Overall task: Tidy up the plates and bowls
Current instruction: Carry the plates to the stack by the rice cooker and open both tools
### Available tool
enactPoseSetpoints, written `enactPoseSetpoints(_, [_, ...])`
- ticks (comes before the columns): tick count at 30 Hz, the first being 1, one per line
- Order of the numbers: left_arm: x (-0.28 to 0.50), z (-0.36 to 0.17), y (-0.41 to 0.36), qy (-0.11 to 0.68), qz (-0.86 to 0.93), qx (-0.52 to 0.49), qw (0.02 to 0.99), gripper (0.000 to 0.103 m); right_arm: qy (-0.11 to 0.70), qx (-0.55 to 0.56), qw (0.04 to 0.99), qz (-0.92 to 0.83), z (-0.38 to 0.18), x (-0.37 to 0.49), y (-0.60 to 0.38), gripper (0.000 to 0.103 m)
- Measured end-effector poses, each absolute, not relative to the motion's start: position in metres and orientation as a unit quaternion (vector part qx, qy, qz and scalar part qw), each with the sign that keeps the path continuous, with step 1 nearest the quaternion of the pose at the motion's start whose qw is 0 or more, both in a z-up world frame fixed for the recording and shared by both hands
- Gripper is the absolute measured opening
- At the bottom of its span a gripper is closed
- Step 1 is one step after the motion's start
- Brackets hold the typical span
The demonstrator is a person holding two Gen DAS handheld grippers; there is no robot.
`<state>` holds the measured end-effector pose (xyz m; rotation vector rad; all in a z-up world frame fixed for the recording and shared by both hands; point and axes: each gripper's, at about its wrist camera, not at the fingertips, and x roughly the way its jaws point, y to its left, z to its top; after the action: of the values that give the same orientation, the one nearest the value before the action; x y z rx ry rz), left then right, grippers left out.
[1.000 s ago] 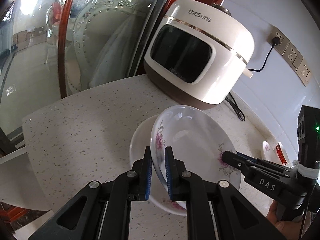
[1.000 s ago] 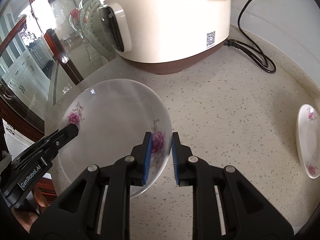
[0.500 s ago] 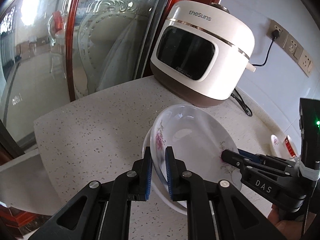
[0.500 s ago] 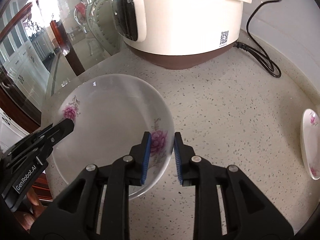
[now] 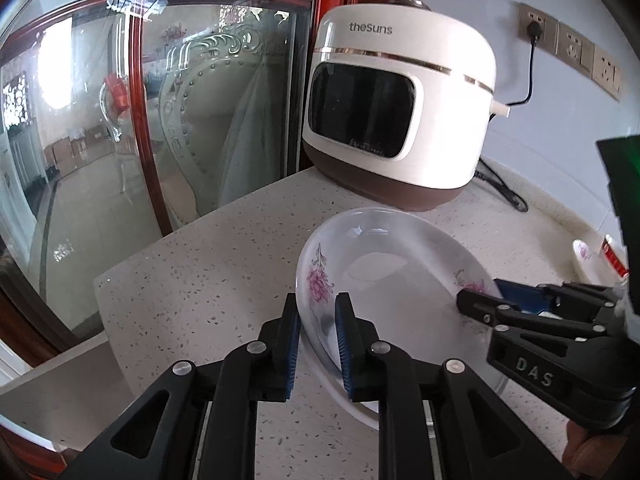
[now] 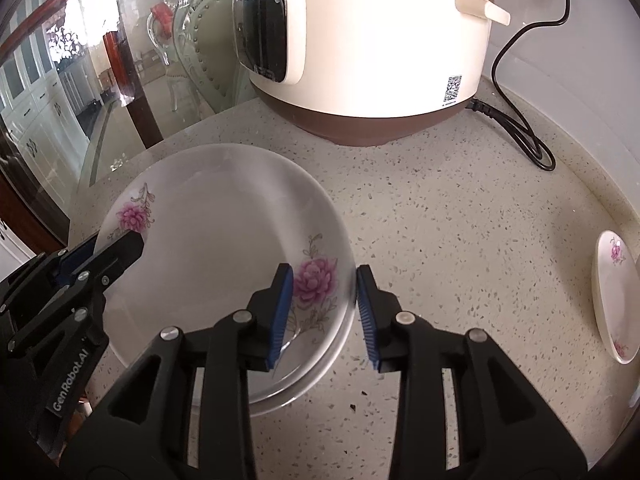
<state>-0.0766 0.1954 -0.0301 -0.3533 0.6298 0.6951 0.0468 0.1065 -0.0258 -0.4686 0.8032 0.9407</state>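
Note:
A white plate with pink flowers (image 5: 384,276) (image 6: 224,240) rests on another white plate on the speckled counter (image 5: 208,280). My left gripper (image 5: 318,344) has its fingers open a little around the plate's near rim; it shows at the left of the right wrist view (image 6: 116,252). My right gripper (image 6: 324,312) is open, its fingers straddling the plate's right rim with gaps both sides; it shows at the right of the left wrist view (image 5: 480,304).
A white rice cooker (image 5: 400,112) (image 6: 372,40) stands behind the plates, its black cord (image 6: 524,136) on the counter. A small flowered dish (image 6: 616,296) sits at the right. A glass partition (image 5: 140,120) and the counter edge lie to the left.
Both grippers have opened and let go of the plate, which has settled level onto the plate beneath. Both cameras have pulled back slightly.

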Motion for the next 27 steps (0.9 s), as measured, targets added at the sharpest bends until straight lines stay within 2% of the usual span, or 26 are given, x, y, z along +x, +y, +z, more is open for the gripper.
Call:
enactPoseSetpoints(4, [-0.075, -0.037, 0.195, 0.312, 0.333, -0.162, 0.875, 0.021, 0.368, -0.209, 0.793, 0.439, -0.027, 0.045, 0.105, 0.042])
enactPoseSetpoints(6, [-0.075, -0.037, 0.194, 0.313, 0.333, -0.157, 0.875, 0.022, 0.367, -0.206, 0.792, 0.441, -0.028, 0.044, 0.105, 0.053])
enactPoseSetpoints(11, [-0.075, -0.035, 0.193, 0.317, 0.326, -0.157, 0.877, 0.031, 0.360, -0.209, 0.799, 0.435, -0.025, 0.041, 0.105, 0.055])
enactPoseSetpoints(14, [-0.078, -0.030, 0.191, 0.309, 0.329, -0.156, 0.879, 0.044, 0.338, -0.210, 0.816, 0.419, -0.014, 0.037, 0.101, 0.057])
enactPoseSetpoints(17, [-0.081, -0.017, 0.186, 0.285, 0.332, -0.147, 0.887, 0.055, 0.311, -0.207, 0.839, 0.395, 0.001, 0.035, 0.092, 0.069])
enactPoseSetpoints(19, [-0.083, -0.006, 0.181, 0.266, 0.324, -0.145, 0.896, 0.061, 0.296, -0.200, 0.854, 0.378, 0.010, 0.035, 0.084, 0.072])
enactPoseSetpoints(27, [-0.063, 0.017, 0.155, 0.241, 0.278, -0.133, 0.920, 0.064, 0.253, -0.167, 0.907, 0.293, 0.037, 0.057, 0.036, 0.078])
